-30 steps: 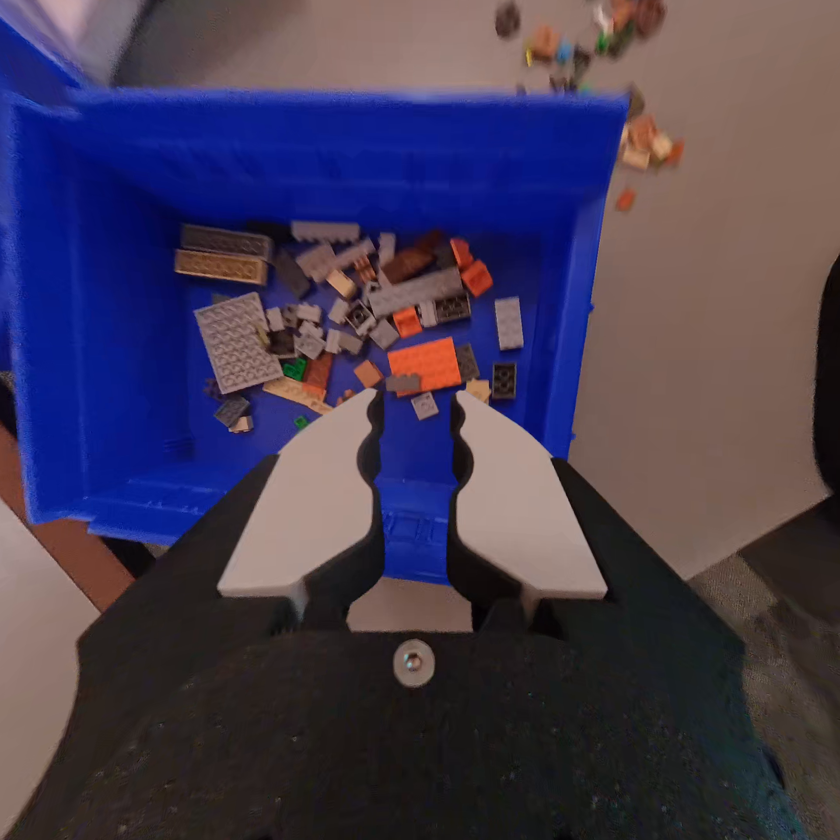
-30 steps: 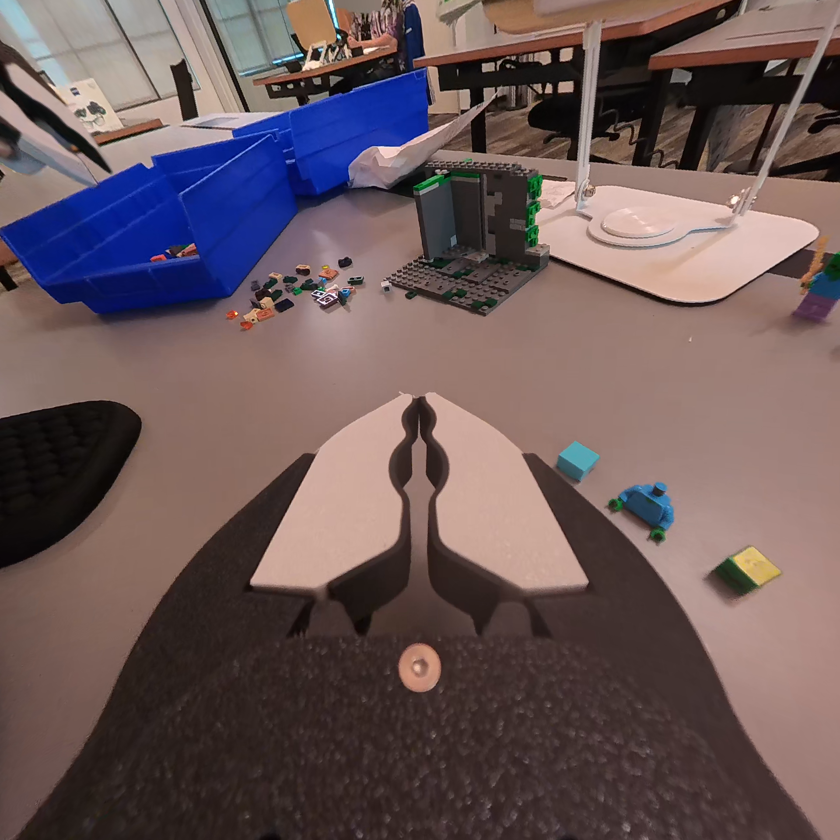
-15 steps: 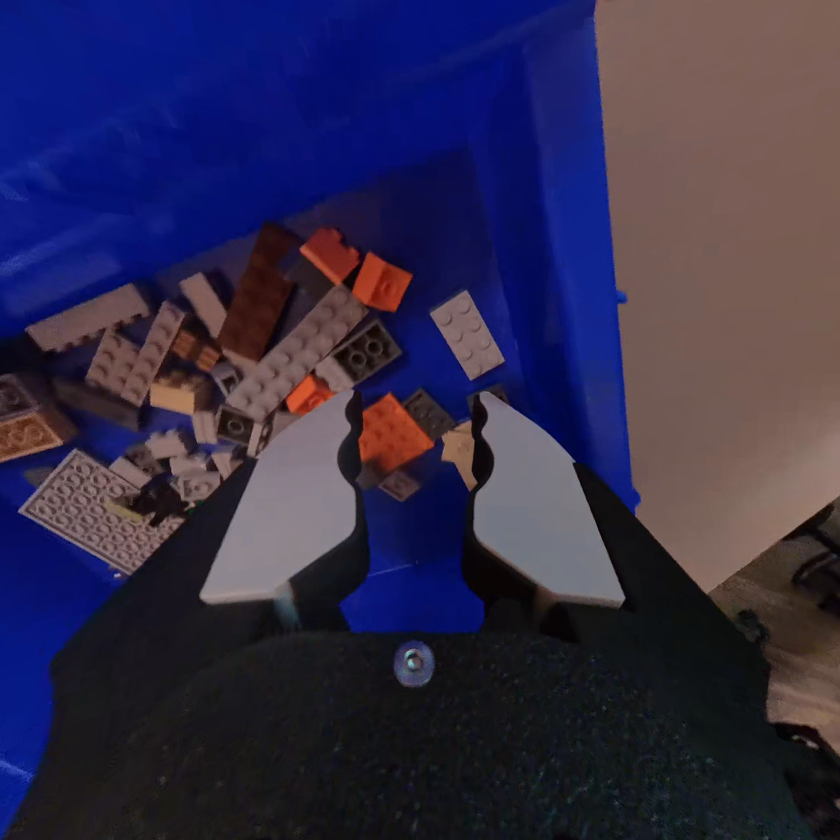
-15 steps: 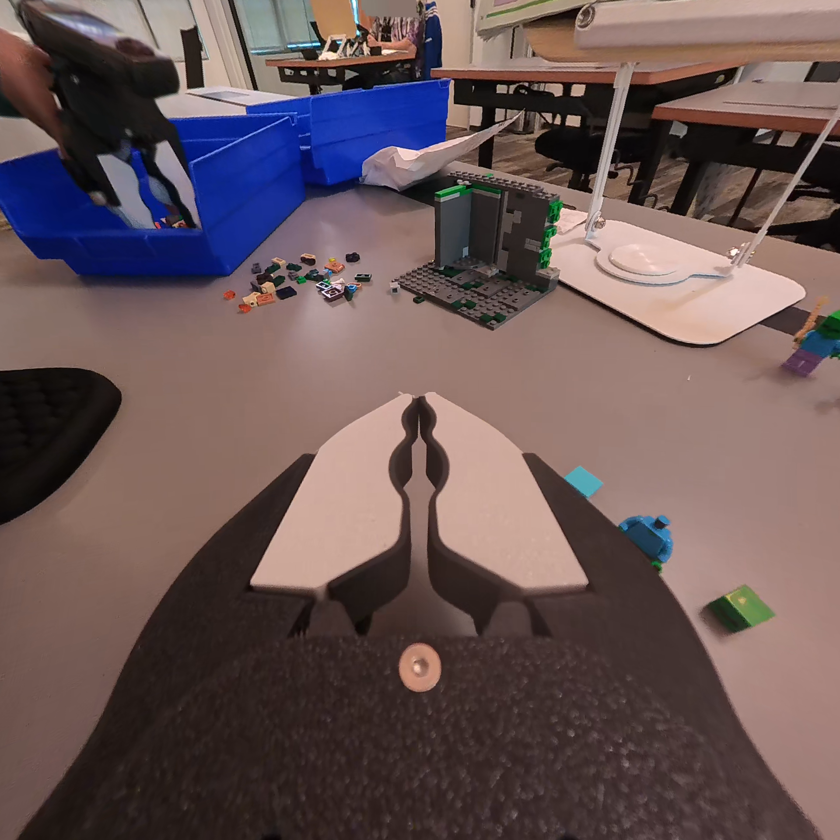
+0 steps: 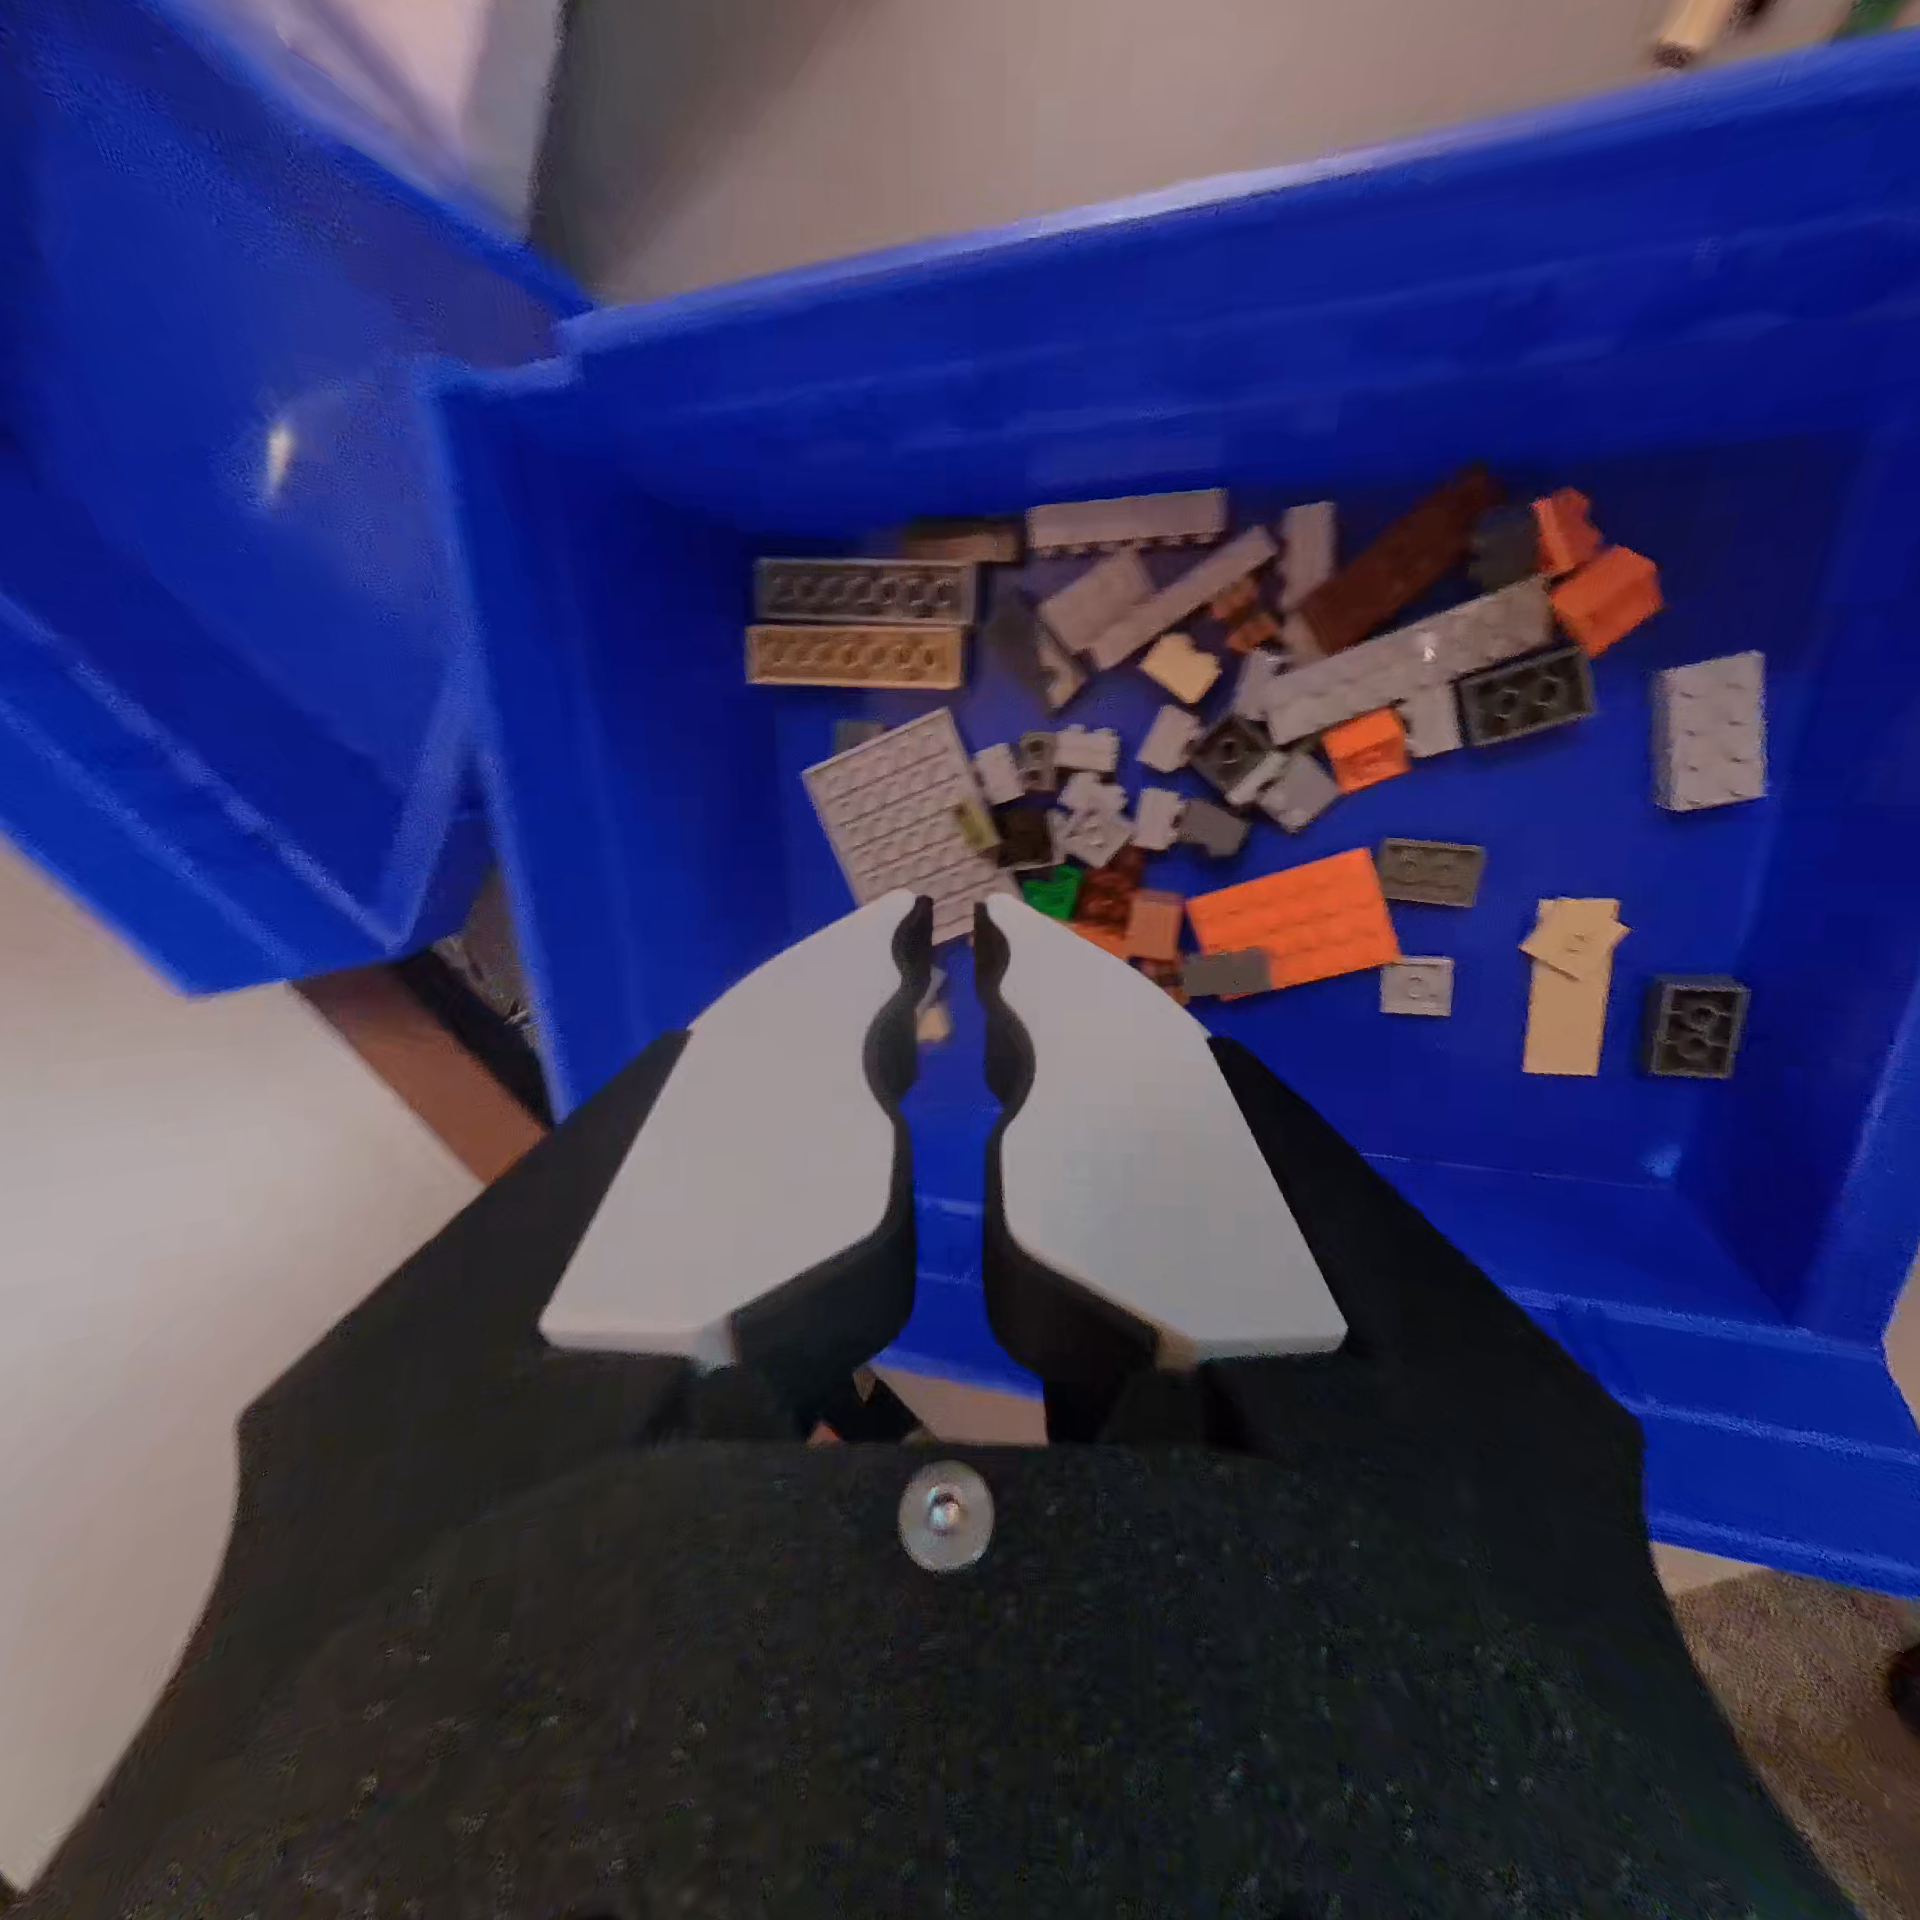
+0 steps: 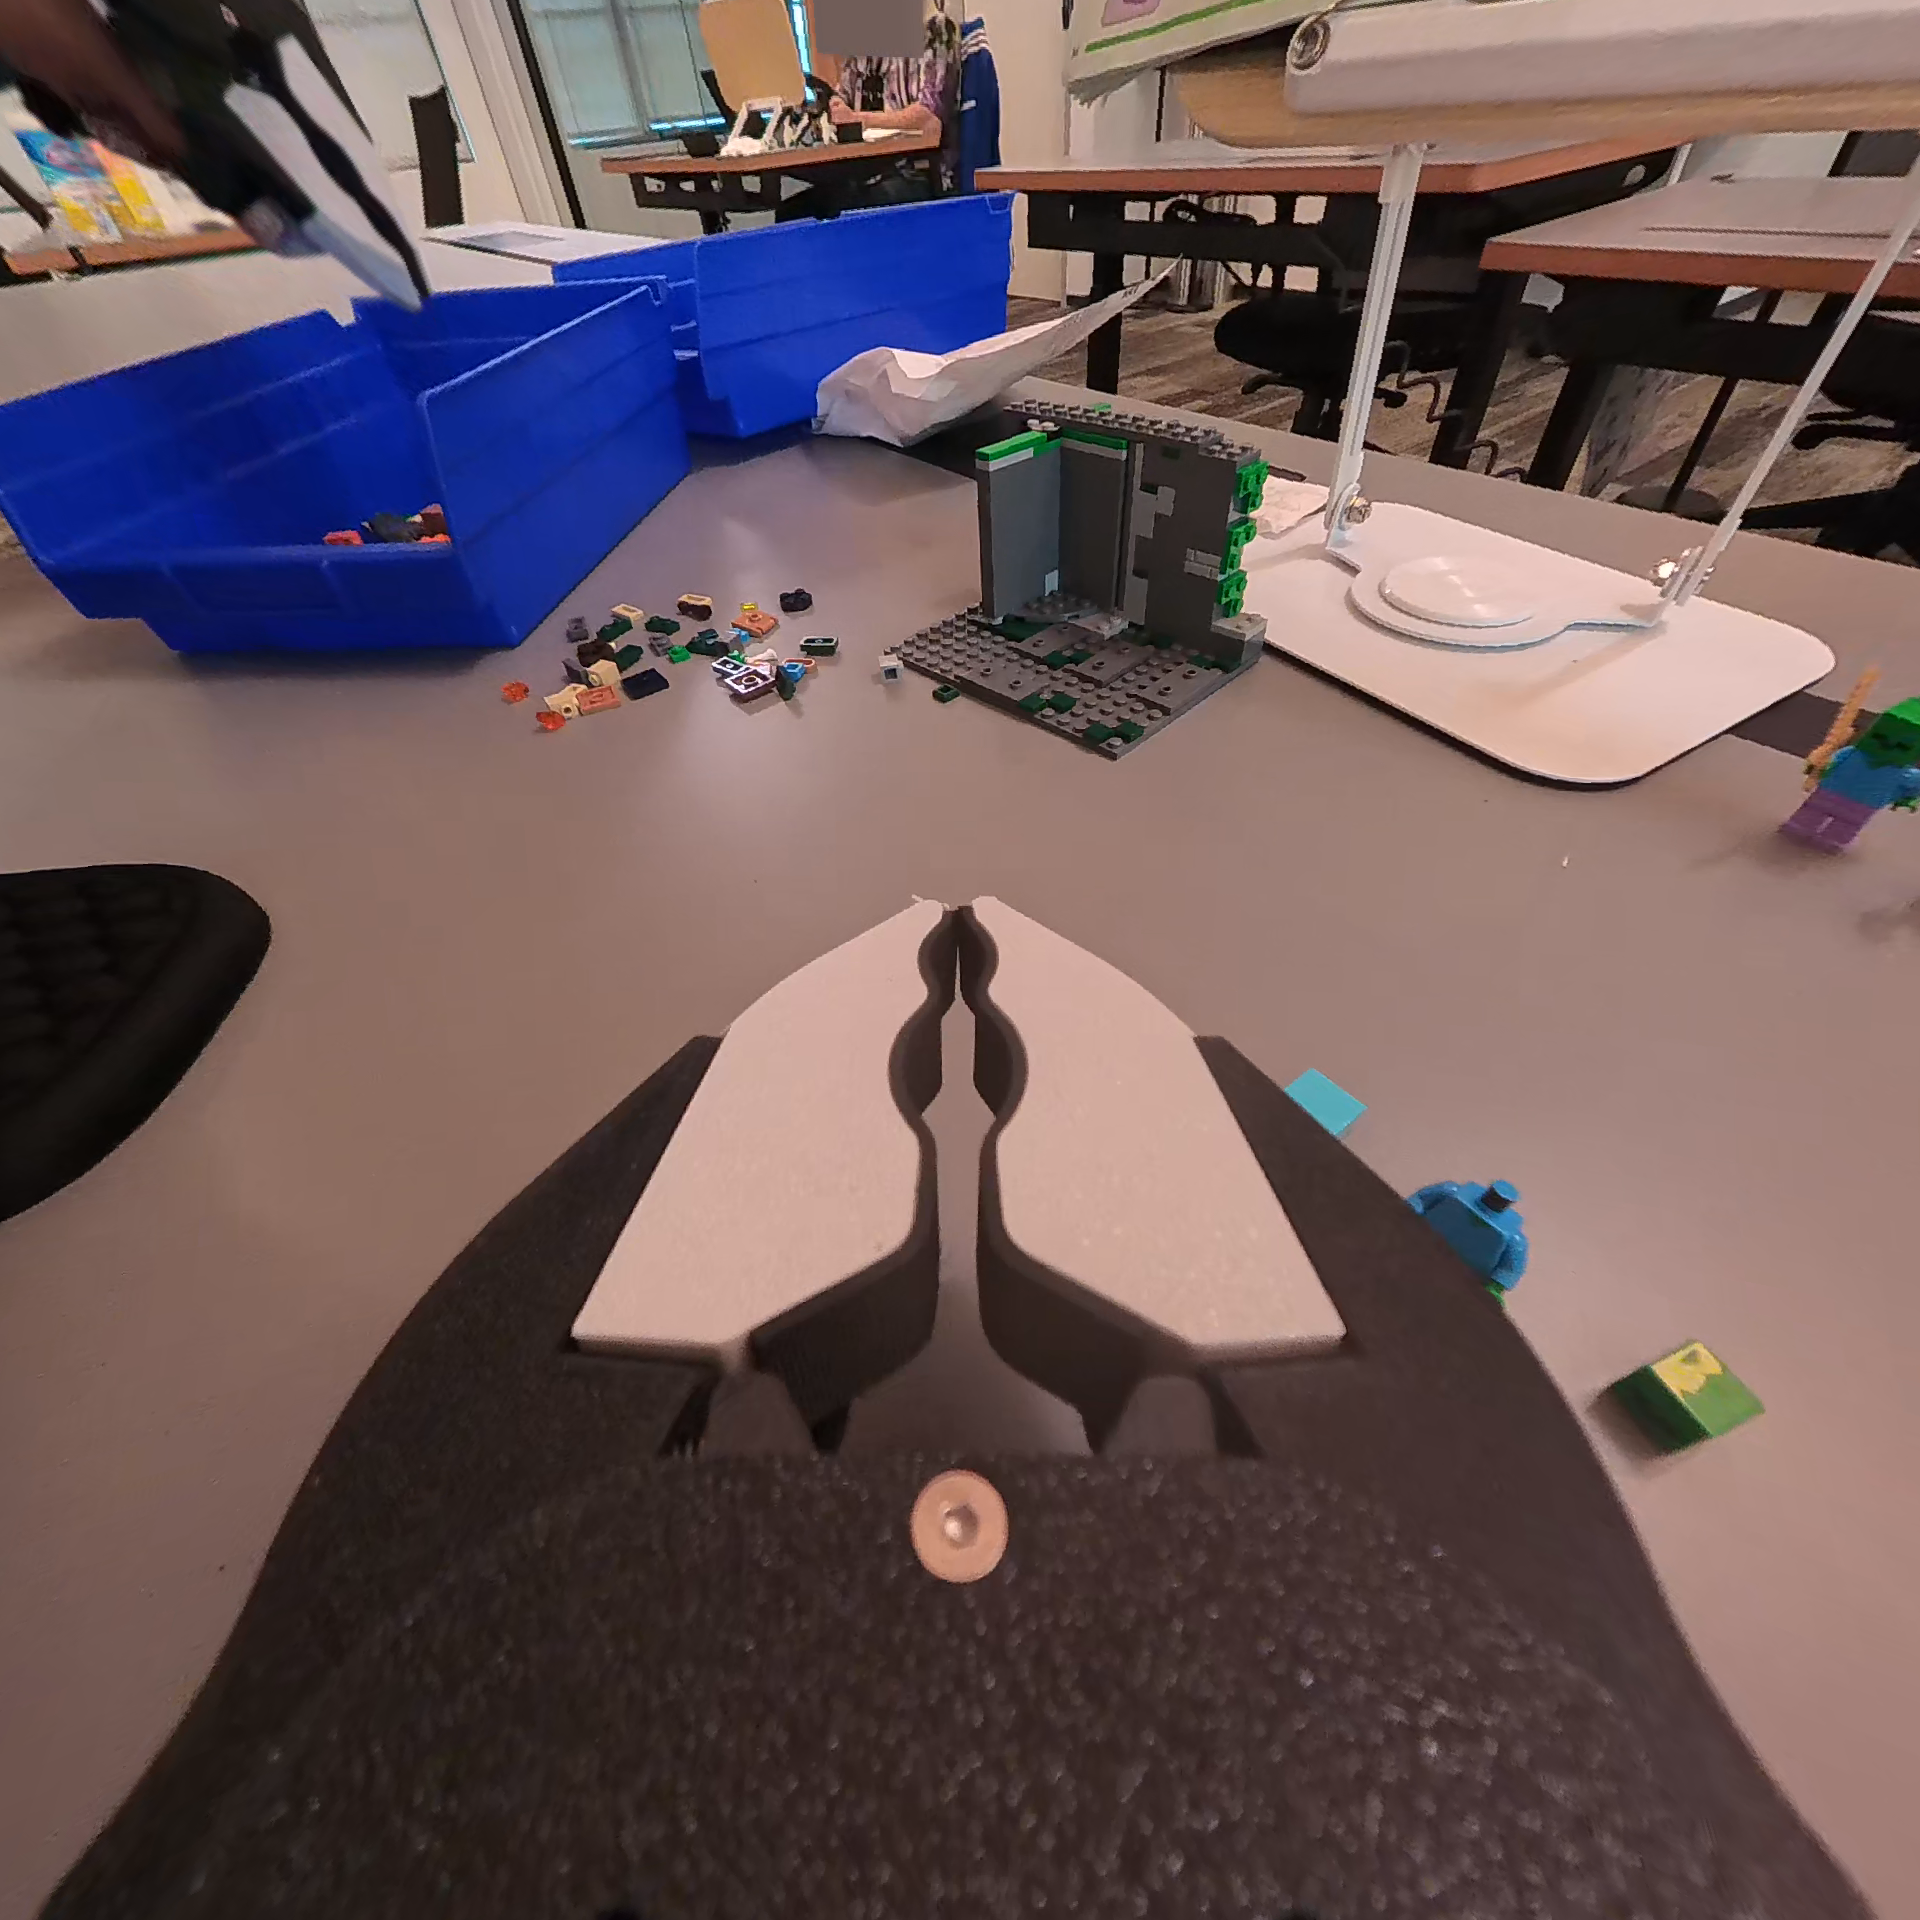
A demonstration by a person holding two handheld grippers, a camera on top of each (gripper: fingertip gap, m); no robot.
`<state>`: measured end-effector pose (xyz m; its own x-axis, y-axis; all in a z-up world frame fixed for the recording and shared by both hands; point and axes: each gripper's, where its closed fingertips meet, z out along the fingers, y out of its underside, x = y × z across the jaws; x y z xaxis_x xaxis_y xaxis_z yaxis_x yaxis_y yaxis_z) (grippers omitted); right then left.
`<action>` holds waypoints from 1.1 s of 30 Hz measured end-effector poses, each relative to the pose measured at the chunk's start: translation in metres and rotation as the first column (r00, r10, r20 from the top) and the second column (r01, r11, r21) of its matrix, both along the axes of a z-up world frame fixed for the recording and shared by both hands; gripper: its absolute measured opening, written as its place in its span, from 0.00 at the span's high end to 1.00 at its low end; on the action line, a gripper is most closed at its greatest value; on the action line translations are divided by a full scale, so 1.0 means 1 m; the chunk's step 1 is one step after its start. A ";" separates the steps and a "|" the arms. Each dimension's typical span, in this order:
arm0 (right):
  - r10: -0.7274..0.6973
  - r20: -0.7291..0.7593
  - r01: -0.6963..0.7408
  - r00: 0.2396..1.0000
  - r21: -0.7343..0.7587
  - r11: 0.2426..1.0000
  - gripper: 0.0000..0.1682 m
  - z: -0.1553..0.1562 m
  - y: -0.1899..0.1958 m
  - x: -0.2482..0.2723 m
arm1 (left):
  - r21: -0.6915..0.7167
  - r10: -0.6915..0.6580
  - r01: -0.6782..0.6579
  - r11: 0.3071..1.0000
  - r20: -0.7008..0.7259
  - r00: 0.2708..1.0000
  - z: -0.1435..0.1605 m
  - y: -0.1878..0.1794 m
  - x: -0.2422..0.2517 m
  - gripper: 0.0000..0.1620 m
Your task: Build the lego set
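The left tool hangs above the blue bin, which sits at the far left corner of the bench. Its fingers stand a narrow gap apart, and whether anything is pinched between them cannot be told; a small pale scrap shows in the gap but may lie on the bin floor. From the right wrist view the same tool appears blurred, raised over the bin's far rim.

Inside the bin lie loose bricks: a large orange plate, a pale grey studded plate just beyond the fingertips, a tan strip beside a dark grey strip, a brown plate, a light grey block near the right wall, and a small green piece.

The right tool is closed with nothing in it, its tips meeting low over the middle of the bench. The half-built grey set, a walled corner on a studded base with green trim, stands toward the far edge. Between it and the bin lies a scatter of small pieces. A white lamp base rests right of the set. Near the right edge stands a small green-headed figure. Close to the right tool lie a turquoise tile, a blue torso and a green block. A black pad sits at the left edge
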<state>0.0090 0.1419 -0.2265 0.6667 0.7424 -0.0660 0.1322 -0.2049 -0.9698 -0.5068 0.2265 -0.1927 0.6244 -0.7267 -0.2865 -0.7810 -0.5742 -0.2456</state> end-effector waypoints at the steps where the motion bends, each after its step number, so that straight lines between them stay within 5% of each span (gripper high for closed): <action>1: 0.002 -0.002 -0.002 1.000 0.001 1.000 1.00 0.000 0.000 0.000 | 0.016 0.030 -0.030 0.999 0.000 1.000 0.004 0.003 -0.007 0.94; 10: 0.010 -0.003 -0.010 1.000 0.000 1.000 1.00 0.000 -0.001 -0.001 | -0.084 0.151 -0.161 0.983 -0.113 0.982 -0.033 0.008 -0.046 0.84; 16: 0.012 -0.003 -0.012 1.000 0.003 1.000 1.00 0.000 -0.002 -0.001 | -0.246 -0.098 0.022 0.969 -0.303 0.948 -0.067 0.004 -0.067 0.84; 33: 0.029 -0.023 -0.029 0.999 -0.017 0.999 1.00 0.000 -0.002 -0.002 | -0.363 -0.185 0.074 0.929 -0.284 0.941 -0.101 0.013 -0.075 0.84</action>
<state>0.0074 0.1394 -0.2261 0.6432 0.7599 -0.0940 0.1161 -0.2182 -0.9690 -0.5817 0.2394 -0.2935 0.4389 -0.8826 -0.1684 -0.8582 -0.4673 0.2123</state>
